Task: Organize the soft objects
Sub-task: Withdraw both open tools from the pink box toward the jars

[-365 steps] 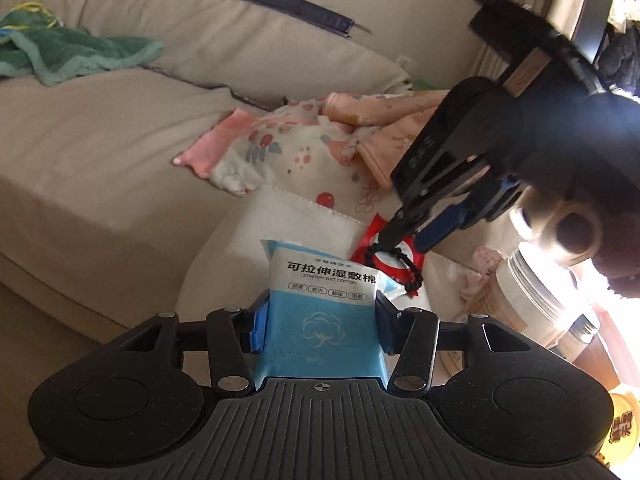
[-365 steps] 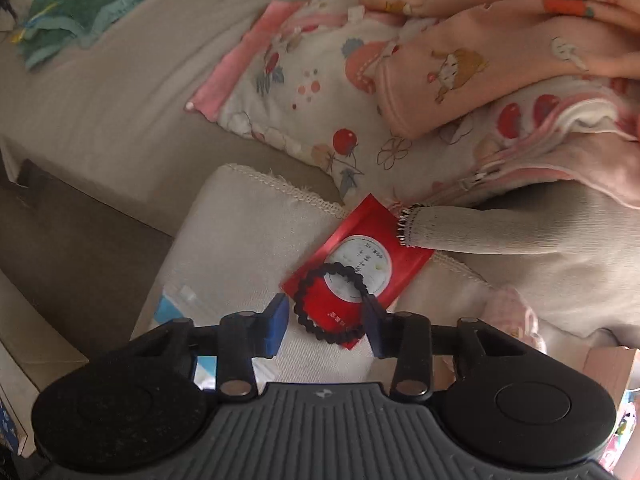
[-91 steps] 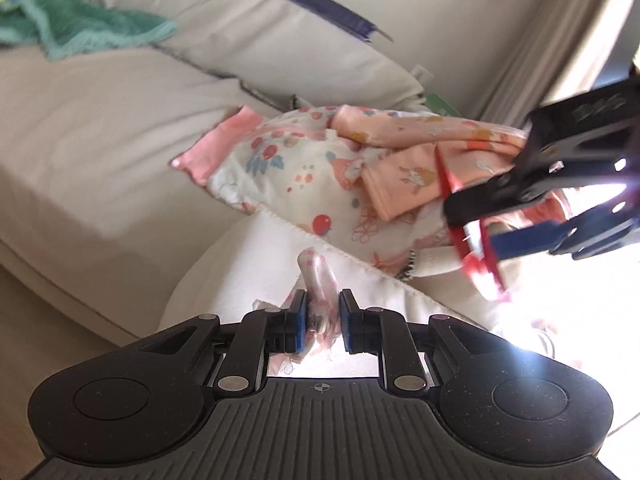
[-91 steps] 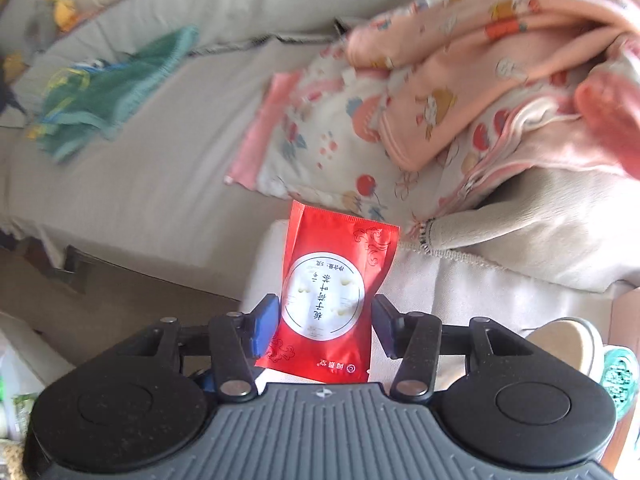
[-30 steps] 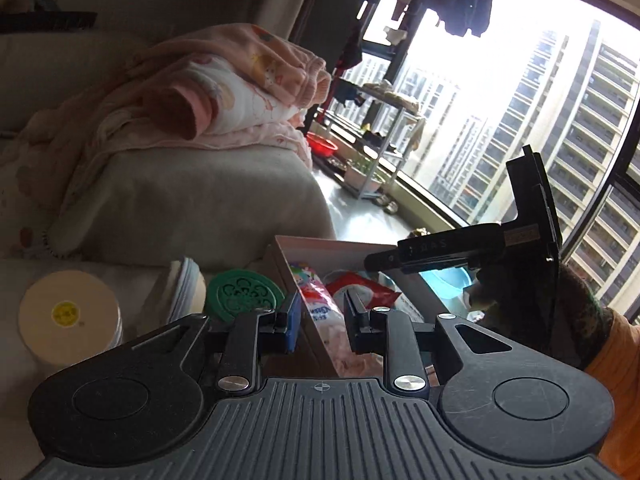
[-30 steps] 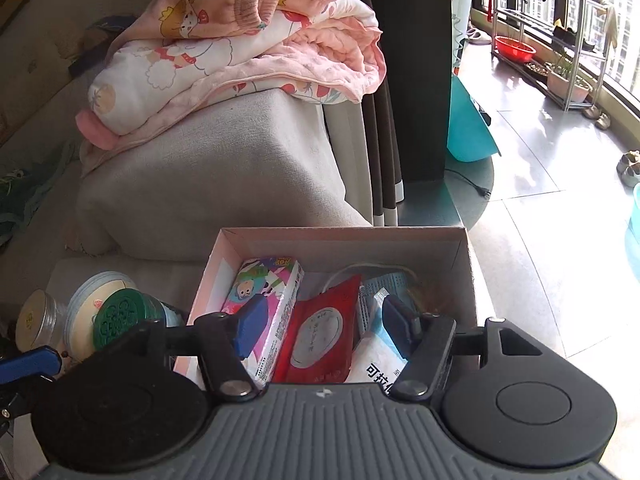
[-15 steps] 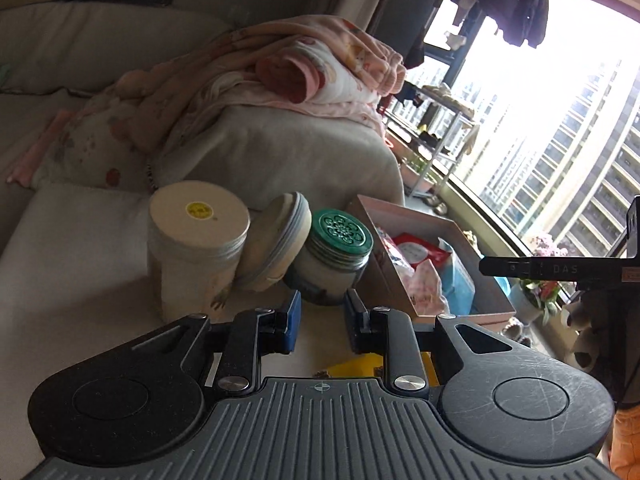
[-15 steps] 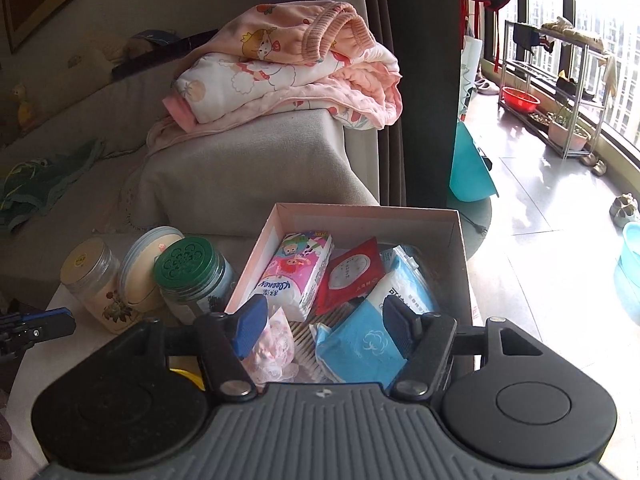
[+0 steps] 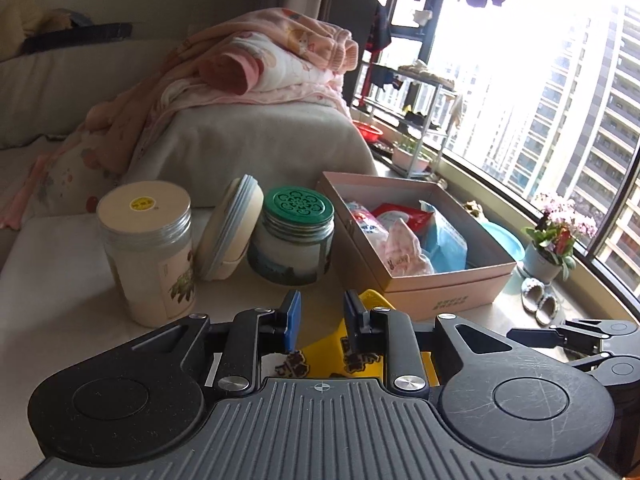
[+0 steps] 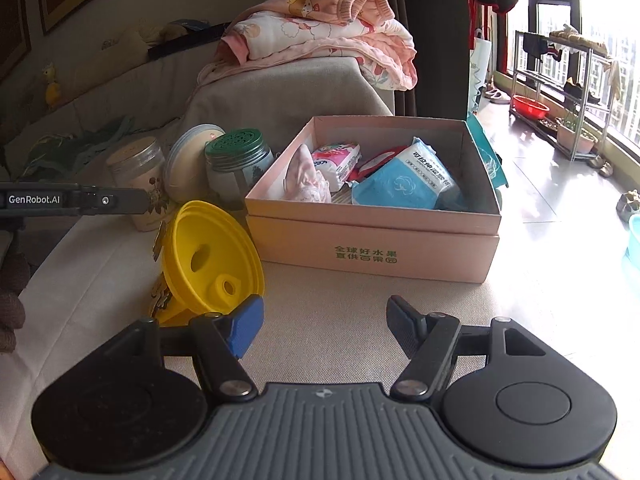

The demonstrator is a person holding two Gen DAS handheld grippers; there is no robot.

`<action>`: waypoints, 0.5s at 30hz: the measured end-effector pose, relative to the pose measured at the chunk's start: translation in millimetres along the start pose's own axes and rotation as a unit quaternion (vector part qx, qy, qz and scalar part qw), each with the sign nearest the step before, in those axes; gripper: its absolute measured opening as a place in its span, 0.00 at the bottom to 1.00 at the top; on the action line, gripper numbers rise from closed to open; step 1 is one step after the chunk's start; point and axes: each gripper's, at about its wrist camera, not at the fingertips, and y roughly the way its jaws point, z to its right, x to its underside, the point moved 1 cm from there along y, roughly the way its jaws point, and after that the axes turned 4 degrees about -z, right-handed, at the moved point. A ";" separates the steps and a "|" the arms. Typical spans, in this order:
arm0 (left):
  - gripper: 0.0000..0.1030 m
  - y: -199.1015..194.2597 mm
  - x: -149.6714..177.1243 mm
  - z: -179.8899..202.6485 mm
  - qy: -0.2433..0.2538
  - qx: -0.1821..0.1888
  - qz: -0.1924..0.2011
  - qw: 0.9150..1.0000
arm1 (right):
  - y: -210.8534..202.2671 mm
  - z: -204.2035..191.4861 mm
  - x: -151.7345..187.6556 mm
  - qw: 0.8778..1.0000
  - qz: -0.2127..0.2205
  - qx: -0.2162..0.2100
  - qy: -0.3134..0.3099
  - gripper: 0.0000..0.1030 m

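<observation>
soft packets [image 10: 404, 188] gathered in the box [image 10: 372, 248]; left gripper [image 9: 319, 316] and right gripper [image 10: 324, 320] near it, fingers spread, holding nothing.

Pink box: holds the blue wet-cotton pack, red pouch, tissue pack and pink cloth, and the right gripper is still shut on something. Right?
Not quite. In the right wrist view the right gripper is open and empty. The pink box does hold the blue pack, red pouch, tissue pack and pink cloth.

Black ribbed housings, silver screws and blue-padded jaws mark the left gripper [image 9: 319, 316] and right gripper [image 10: 324, 322]; one arm reads "GenRobot.AI".
</observation>
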 end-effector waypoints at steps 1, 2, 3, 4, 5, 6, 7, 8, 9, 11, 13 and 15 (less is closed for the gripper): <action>0.25 1.7 0.6 -0.5 0.004 -0.008 0.002 1.000 | 3.0 0.6 4.2 1.000 0.000 0.002 0.005 0.67; 0.25 4.3 1.6 -2.4 0.007 -0.018 0.002 1.000 | 6.0 0.6 9.0 1.000 -0.001 0.007 0.007 0.67; 0.25 6.6 3.0 -4.5 0.008 -0.024 0.003 1.000 | 8.3 0.1 13.5 1.000 -0.001 0.011 0.005 0.67; 0.25 9.1 5.2 -6.2 0.009 -0.029 0.005 1.000 | 10.6 -0.7 15.8 1.000 -0.001 0.015 0.001 0.67; 0.25 11.4 7.2 -7.6 0.009 -0.033 0.006 0.999 | 13.0 -1.9 19.8 1.000 -0.001 0.021 -0.005 0.67; 0.25 15.2 9.3 -9.8 0.008 -0.036 0.007 0.999 | 14.9 -3.1 22.3 1.000 0.001 0.025 -0.011 0.67; 0.25 17.7 11.1 -11.0 0.005 -0.038 0.007 0.999 | 16.8 -4.5 23.5 0.999 0.003 0.030 -0.015 0.67; 0.25 22.1 13.6 -13.3 0.002 -0.037 0.005 0.999 | 18.3 -5.1 24.4 0.999 0.005 0.031 -0.015 0.67; 0.25 25.4 15.7 -15.4 -0.001 -0.035 0.004 0.999 | 21.2 -4.8 26.9 0.999 0.005 0.030 -0.012 0.67; 0.25 28.6 18.4 -19.2 -0.007 -0.031 0.011 0.999 | 21.0 -4.6 28.6 0.999 0.010 0.032 -0.011 0.68; 0.25 27.5 16.7 -21.6 -0.014 -0.030 0.032 0.999 | 19.7 -2.8 29.5 0.999 0.011 0.028 -0.008 0.68; 0.25 24.8 11.9 -19.4 -0.005 -0.039 0.057 0.998 | 19.3 -0.5 29.3 1.000 0.013 0.022 -0.003 0.70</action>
